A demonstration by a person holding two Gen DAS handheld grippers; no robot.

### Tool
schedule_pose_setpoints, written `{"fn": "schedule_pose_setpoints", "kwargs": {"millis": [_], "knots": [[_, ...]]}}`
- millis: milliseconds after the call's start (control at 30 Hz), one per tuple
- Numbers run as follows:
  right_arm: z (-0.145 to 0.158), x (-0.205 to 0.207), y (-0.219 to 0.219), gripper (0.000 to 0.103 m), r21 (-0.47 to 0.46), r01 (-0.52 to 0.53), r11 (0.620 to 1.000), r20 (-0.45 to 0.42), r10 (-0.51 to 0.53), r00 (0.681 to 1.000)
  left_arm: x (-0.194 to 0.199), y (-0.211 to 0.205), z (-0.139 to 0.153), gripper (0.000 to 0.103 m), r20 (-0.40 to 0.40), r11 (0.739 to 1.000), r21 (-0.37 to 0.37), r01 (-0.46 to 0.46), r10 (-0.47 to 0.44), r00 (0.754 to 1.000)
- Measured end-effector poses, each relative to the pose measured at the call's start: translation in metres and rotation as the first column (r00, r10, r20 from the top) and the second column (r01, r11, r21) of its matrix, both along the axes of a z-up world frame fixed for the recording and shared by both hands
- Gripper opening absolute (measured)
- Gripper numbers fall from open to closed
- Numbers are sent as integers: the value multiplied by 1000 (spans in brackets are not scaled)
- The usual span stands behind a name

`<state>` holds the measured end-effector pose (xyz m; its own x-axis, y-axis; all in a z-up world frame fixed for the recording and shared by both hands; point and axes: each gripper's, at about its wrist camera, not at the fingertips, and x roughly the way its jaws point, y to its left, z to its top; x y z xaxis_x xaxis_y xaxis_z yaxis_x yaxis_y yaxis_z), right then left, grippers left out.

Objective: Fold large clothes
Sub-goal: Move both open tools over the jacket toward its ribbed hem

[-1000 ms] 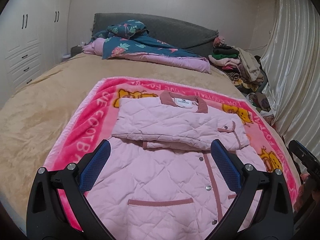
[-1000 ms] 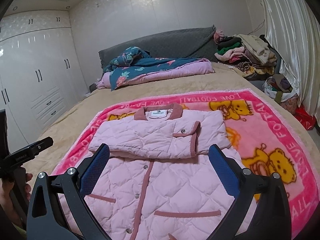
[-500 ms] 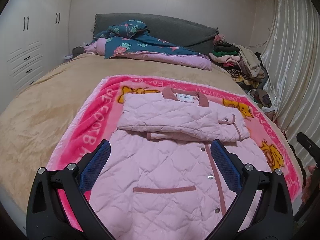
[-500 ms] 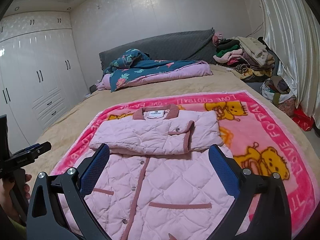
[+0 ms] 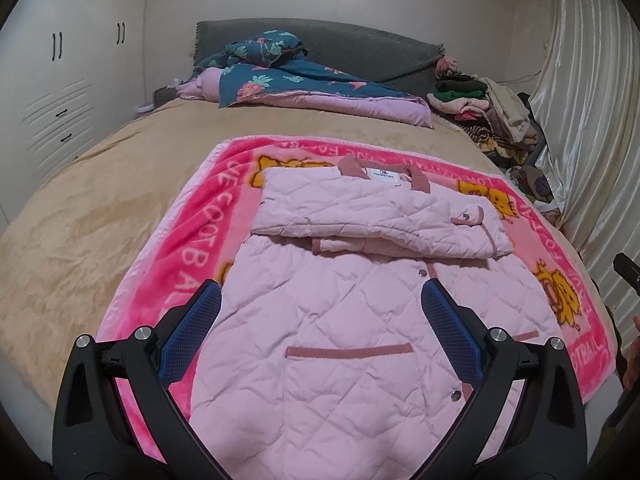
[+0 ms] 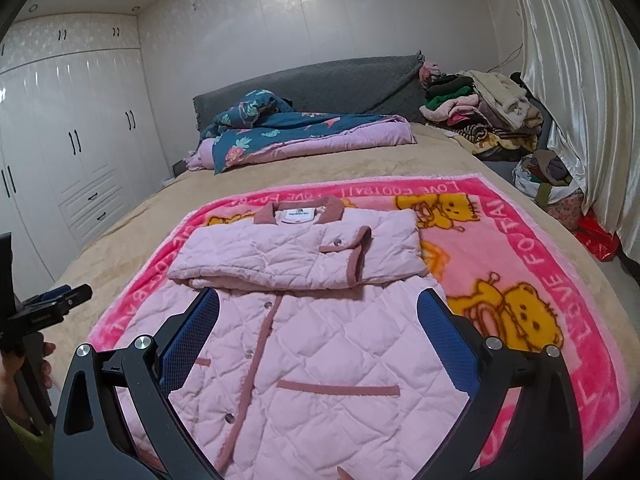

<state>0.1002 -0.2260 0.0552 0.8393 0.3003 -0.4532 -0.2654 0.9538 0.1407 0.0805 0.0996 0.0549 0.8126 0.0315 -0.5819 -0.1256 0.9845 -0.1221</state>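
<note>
Nearest the left wrist camera, the left gripper (image 5: 320, 312) hangs above the hem of the jacket with its two black arms spread wide, the blue mesh-textured pads (image 5: 191, 332) well apart and clasping nothing. The right gripper (image 6: 318, 312) stands the same way in its own view: fingers splayed, blue pads bare, nothing between them.

Beneath both lies the pink quilted jacket (image 5: 332, 344), puffy and stitched in diamonds, with dusty-rose trim along the placket, slit pockets and metal snaps. Its sleeves are folded across the chest into a flat padded band (image 6: 296, 256), one cuff with a snap showing on top, and the rose collar (image 6: 300, 212) with a white label sits at the far end.

The jacket rests on a fuzzy hot-pink blanket (image 6: 532, 280) printed with yellow bears and white letters, spread over a tan plush bedcover (image 5: 80, 220).

Farther back, a rumpled teal floral quilt (image 6: 280, 128) with lilac lining lies against the grey headboard (image 6: 340, 80). A heap of mixed clothes (image 6: 480, 108) sits at the right corner beside glossy cream curtains (image 6: 580, 80), and white panelled wardrobes (image 6: 72, 152) line the left wall.
</note>
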Motion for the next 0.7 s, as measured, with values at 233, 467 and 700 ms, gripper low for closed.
{"fn": "schedule_pose_setpoints", "kwargs": {"millis": [233,467,700], "knots": [[-15,-2,-8,99,-41,13,999,-32,-15,999,-6,5,-16,94,-31,1000,14,-5,5,1000],[-33,-2,-19,99,-59,29,998,-73,-33,997,-12,8,-37,94,-70,999,48,-10,14,997],[-46,-2,-29,99,-74,38,997,-102,-46,994,-17,13,-54,94,-117,998,66,-19,27,993]]}}
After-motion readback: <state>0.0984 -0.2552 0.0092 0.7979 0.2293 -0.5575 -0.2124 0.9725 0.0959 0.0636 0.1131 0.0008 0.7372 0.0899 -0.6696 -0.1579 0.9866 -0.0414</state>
